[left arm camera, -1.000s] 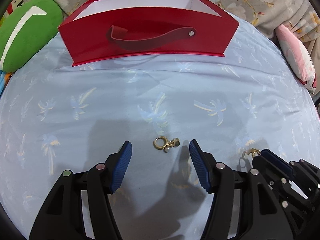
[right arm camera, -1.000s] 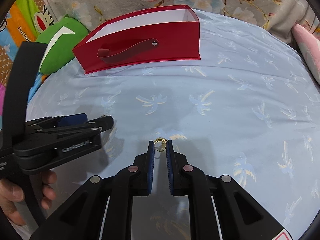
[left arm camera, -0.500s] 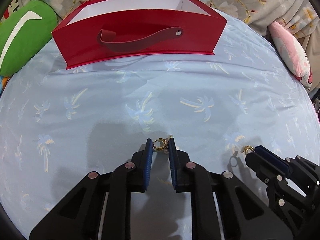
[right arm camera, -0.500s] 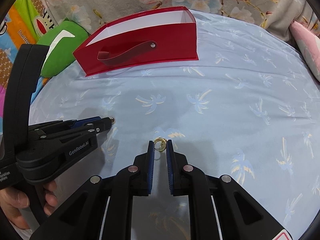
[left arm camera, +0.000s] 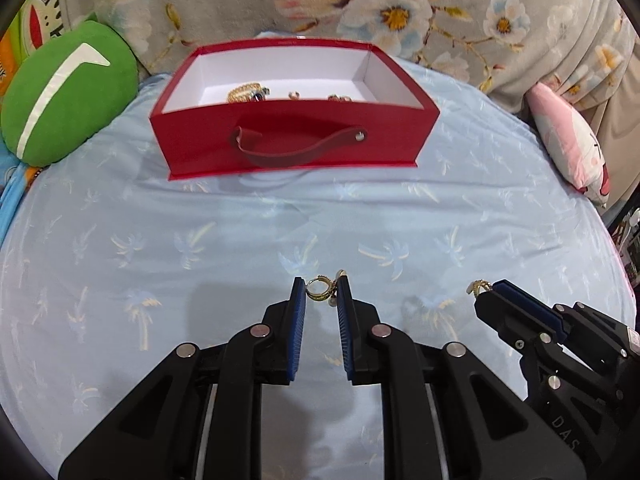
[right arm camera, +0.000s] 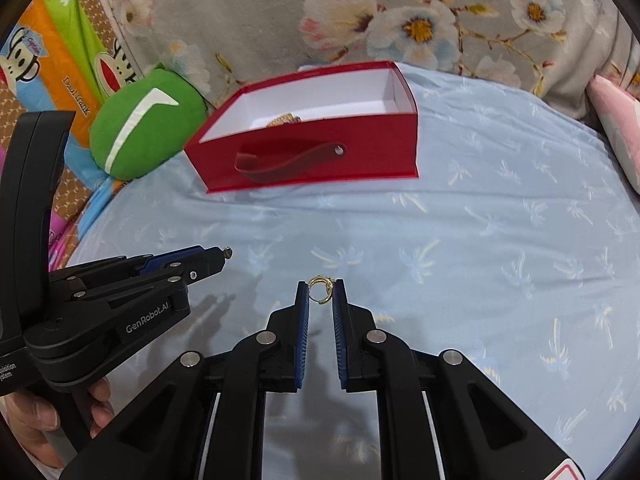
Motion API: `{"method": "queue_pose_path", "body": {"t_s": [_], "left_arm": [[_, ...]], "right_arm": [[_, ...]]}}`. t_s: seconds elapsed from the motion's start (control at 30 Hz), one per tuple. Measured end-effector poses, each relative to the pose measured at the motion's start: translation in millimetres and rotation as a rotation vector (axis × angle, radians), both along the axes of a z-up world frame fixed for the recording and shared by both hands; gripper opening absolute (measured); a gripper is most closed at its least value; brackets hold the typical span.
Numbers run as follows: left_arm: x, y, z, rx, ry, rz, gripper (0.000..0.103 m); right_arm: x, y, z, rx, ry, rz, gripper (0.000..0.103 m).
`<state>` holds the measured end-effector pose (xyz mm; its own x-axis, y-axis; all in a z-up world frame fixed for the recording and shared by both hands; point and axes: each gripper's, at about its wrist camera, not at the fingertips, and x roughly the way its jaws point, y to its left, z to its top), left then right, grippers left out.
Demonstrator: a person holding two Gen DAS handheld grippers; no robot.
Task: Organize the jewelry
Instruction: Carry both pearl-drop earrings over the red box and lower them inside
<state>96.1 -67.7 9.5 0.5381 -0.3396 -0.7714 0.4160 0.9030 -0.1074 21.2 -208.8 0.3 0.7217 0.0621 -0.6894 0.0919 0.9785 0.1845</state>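
1. The blue palm-print bedsheet (left arm camera: 168,240) carries everything, with a floral blanket (left arm camera: 400,4) bunched along its far edge.
2. The open red box (left arm camera: 296,148) sits near the far edge of the bedsheet, its strap handle facing me. On its white floor I can see a gold bracelet (left arm camera: 245,91) and a few smaller gold pieces I cannot make out.
3. A green cushion (left arm camera: 68,96) lies at the far left corner, just beside the box, and a pink pillow (left arm camera: 568,148) lies at the far right edge.
4. My left gripper (left arm camera: 321,294) hangs over the near middle of the bedsheet, its jaws nearly together and clamped on a gold hoop earring (left arm camera: 318,289) with a small pale bead dangling from it. The earring is clear of the sheet.
5. My right gripper (right arm camera: 320,290) is just beside the left one, jaws squeezed in on a second gold earring (right arm camera: 320,289), also off the sheet.
6. My left hand (right arm camera: 44,420) shows at the near left corner of the right wrist view, wrapped round the gripper's handle.
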Motion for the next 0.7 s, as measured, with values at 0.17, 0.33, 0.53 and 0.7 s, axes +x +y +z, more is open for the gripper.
{"method": "queue_pose_path", "body": {"t_s": [0.17, 0.33, 0.53, 0.7], "left_arm": [[5, 11, 26, -0.030, -0.050, 0.018, 0.015], [15, 15, 56, -0.044, -0.125, 0.030, 0.015], [47, 19, 92, -0.055, -0.213, 0.060, 0.015], [82, 17, 112, -0.046, -0.271, 0.082, 0.015]], "right_arm": [[7, 5, 23, -0.007, -0.051, 0.021, 0.011], [21, 7, 48, -0.026, -0.111, 0.038, 0.011], [53, 2, 83, -0.052, -0.188, 0.044, 0.011], [89, -4, 103, -0.080, -0.227, 0.040, 0.011]]}}
